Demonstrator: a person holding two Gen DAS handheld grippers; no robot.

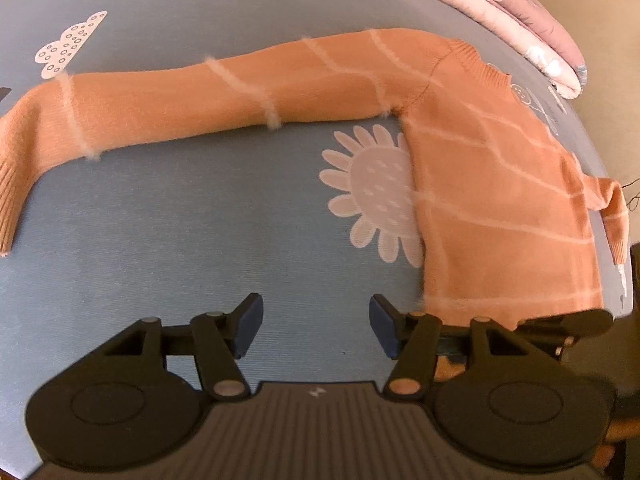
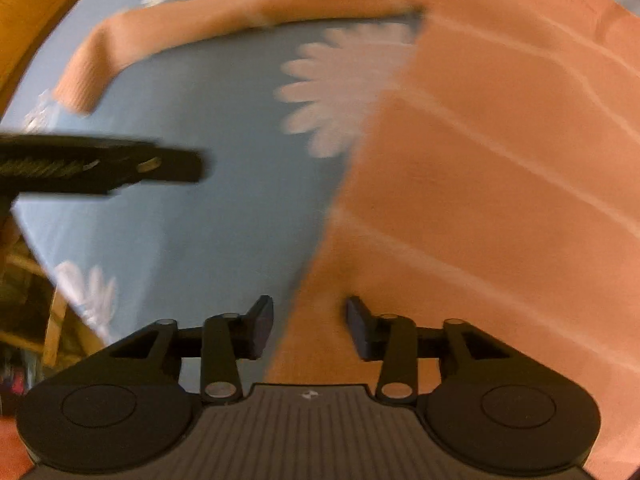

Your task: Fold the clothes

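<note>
- The left gripper (image 1: pixel 316 326) is hovering over bare blue sheet (image 1: pixel 180 248), just beside the lower left corner of the sweater (image 1: pixel 500 184); its jaws are standing apart with nothing between them.
- The right gripper (image 2: pixel 310 328) is hanging over the sweater's (image 2: pixel 480 200) left edge near the hem, jaws parted, one fingertip over the sheet (image 2: pixel 200 220) and the other over the knit; I cannot tell whether the pads are touching the cloth, and they are not pinching it.
- The right wrist view is blurring, yet it alone is showing the left gripper (image 2: pixel 176 166) from the side, a dark bar reaching in left of the sweater, and a wooden frame below the sheet's edge.
- The left wrist view alone is showing the whole garment: the orange sweater with pale grid lines is lying flat on the sheet, its body right of the white flower print (image 1: pixel 376 196).
- One sleeve (image 1: pixel 160 112) is stretching out from the sweater's shoulder far to the left, its ribbed cuff bending downward.
- The other sleeve (image 1: pixel 614 208) is peeking out past the sweater's right edge.
- Beyond the sweater's collar, a pink quilt (image 1: pixel 532 28) is lying folded.
</note>
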